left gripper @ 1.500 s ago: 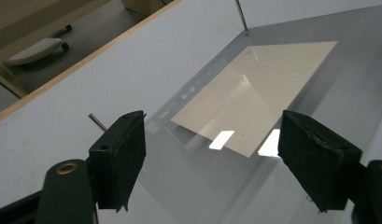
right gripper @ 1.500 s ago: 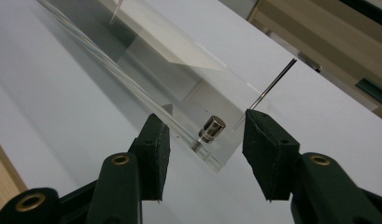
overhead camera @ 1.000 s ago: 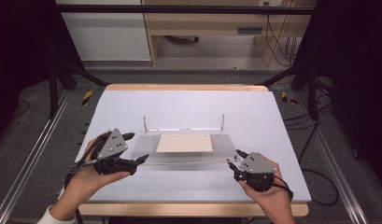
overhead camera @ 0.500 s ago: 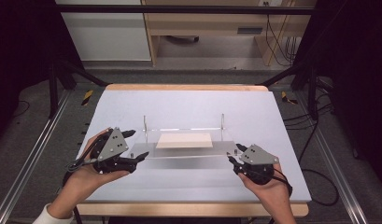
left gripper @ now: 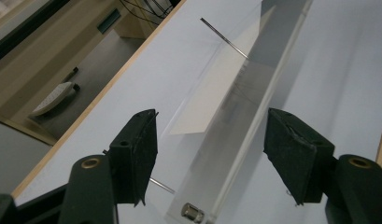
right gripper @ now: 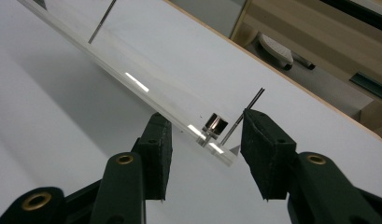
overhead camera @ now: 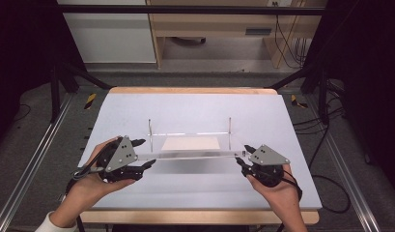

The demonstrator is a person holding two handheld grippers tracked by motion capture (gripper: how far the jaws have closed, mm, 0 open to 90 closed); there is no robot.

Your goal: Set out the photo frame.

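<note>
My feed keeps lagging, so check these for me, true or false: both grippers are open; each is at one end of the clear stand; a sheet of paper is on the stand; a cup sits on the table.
1. Both grippers are open. True: the left gripper and the right gripper both show gaps between their jaws.
2. Each is at one end of the clear stand. True.
3. A sheet of paper is on the stand. True.
4. A cup sits on the table. False: the stand is the one thing on it.
</note>
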